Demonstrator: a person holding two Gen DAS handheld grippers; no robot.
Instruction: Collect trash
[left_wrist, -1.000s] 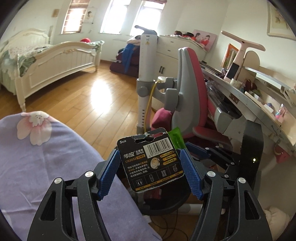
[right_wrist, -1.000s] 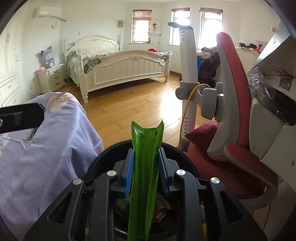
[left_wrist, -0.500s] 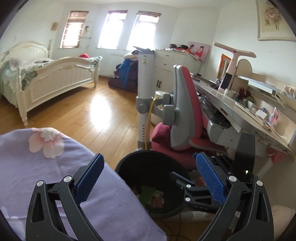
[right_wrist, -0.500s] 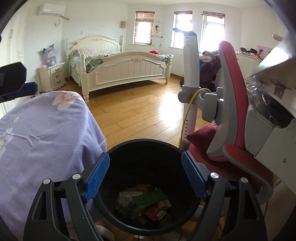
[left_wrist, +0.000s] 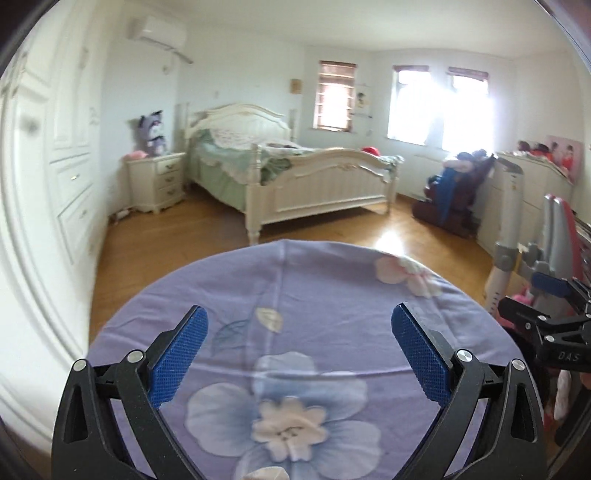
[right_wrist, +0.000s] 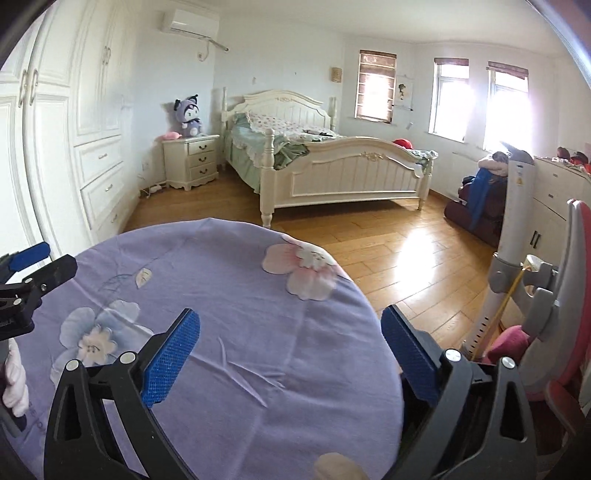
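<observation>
At the bottom of each wrist view, the left tool (left_wrist: 299, 347) and the right tool (right_wrist: 290, 349) hang with jaws spread wide and nothing between their blue pads (left_wrist: 179, 354). Both hover over the round bench under a purple floral tablecloth (right_wrist: 236, 295), filling the lower frame. No trash shows on it. At the right edge stands a pink chair (right_wrist: 572, 295). Farther back, at center, a white bed (right_wrist: 332, 166) stands on the wooden floor (right_wrist: 388, 240).
</observation>
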